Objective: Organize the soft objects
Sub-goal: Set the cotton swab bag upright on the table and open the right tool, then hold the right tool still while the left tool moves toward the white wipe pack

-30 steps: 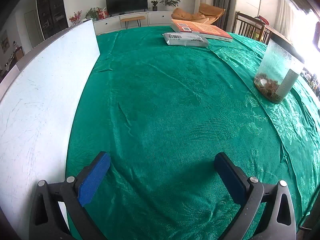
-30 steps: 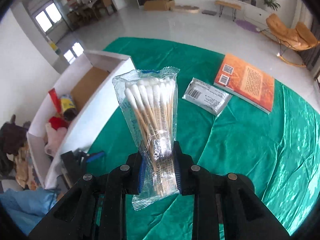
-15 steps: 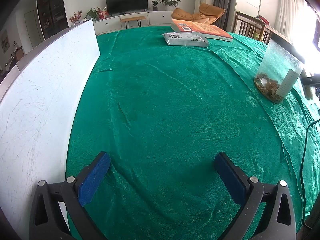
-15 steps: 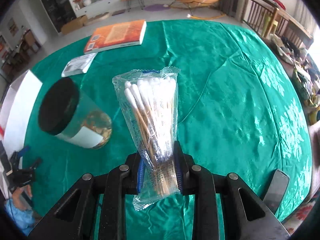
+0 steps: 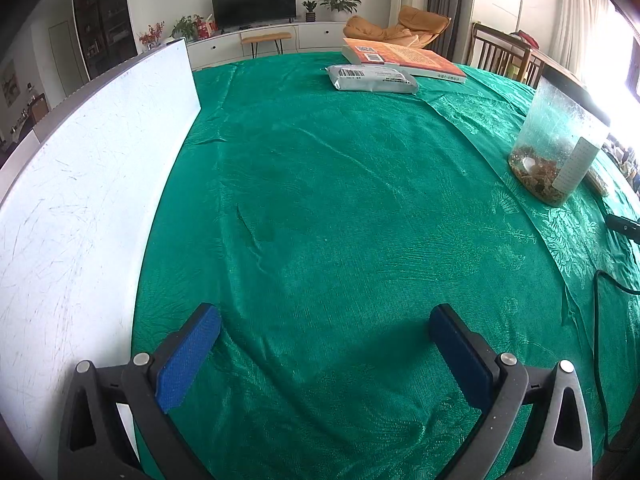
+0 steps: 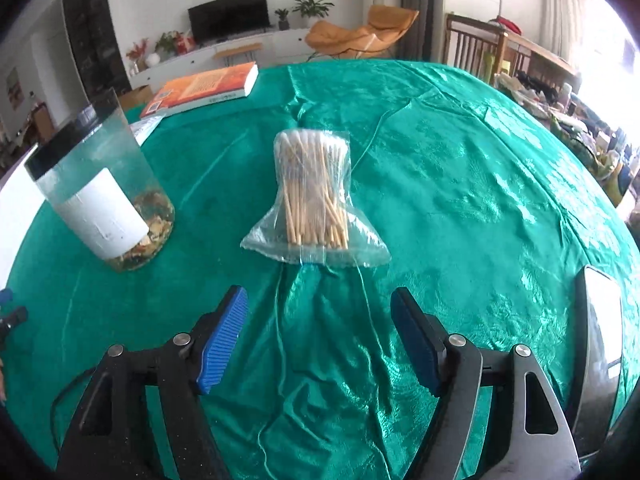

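Observation:
A clear plastic bag of cotton swabs (image 6: 314, 200) lies flat on the green tablecloth (image 6: 460, 200), just ahead of my right gripper (image 6: 319, 330). My right gripper is open and empty, its blue pads apart, a short way behind the bag. My left gripper (image 5: 324, 346) is open and empty, low over the green cloth (image 5: 340, 200) beside a white box wall (image 5: 80, 200). A silver pouch (image 5: 370, 79) lies at the far side of the table.
A clear jar with a black lid and white label (image 6: 100, 196) stands left of the bag; it also shows in the left wrist view (image 5: 556, 152). An orange book (image 6: 204, 88) lies at the back. A dark flat device (image 6: 600, 344) lies at right. A cable (image 5: 600, 320) trails at right.
My right gripper swung from the white box side past the jar, came down, opened and let go of the bag of cotton swabs, which now lies on the cloth. The left gripper has not moved.

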Demonstrator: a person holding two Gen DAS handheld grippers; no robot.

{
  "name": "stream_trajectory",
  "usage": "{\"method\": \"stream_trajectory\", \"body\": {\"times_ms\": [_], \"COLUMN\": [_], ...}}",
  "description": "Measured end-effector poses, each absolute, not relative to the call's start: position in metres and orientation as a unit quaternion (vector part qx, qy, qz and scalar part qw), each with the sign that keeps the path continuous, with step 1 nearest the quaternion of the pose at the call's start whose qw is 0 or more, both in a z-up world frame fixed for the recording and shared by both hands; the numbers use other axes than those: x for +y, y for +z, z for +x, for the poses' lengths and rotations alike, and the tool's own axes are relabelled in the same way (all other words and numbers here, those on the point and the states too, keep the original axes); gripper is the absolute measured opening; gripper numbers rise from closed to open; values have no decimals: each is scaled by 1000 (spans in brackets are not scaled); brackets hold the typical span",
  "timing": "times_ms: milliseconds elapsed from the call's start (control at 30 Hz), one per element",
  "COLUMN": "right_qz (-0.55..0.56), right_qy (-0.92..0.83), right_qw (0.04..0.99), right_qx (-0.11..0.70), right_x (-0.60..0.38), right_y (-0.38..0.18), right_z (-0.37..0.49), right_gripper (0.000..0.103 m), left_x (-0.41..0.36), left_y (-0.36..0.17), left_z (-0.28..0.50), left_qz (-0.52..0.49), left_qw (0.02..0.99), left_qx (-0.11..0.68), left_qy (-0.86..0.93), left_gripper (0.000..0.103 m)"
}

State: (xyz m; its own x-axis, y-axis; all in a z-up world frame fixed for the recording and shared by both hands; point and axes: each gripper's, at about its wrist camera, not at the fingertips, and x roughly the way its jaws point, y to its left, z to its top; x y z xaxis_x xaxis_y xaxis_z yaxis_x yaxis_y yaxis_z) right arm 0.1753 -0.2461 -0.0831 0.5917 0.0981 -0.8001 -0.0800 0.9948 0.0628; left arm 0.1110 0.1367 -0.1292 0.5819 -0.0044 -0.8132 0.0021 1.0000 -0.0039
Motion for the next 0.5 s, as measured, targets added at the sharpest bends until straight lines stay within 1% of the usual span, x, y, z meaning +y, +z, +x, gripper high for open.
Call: {"method": "stream_trajectory", "body": {"times_ms": [67,133,267,500], "right_qz": [4,8,-25,-23], "right_qy": [52,62,60,62], "right_qw": [891,889,893,893], "right_qx": [451,454,446,446], "right_x": [-244,-244,-235,-235], "right_y": [-83,-86,-90,-92], "right_z": [177,181,174,173], "right_gripper": [78,80,83,85], "left_x": [137,137,136,136], "left_y": [-129,-129,-130,-130], "left_z": [111,112,112,112], "left_qz": [-1,-1,-2,-3], "left_qw": [889,889,889,889], "left_qx": [457,457,457,457], "left_qy": [-1,0,4,5], "left_gripper": [103,103,103,103]}}
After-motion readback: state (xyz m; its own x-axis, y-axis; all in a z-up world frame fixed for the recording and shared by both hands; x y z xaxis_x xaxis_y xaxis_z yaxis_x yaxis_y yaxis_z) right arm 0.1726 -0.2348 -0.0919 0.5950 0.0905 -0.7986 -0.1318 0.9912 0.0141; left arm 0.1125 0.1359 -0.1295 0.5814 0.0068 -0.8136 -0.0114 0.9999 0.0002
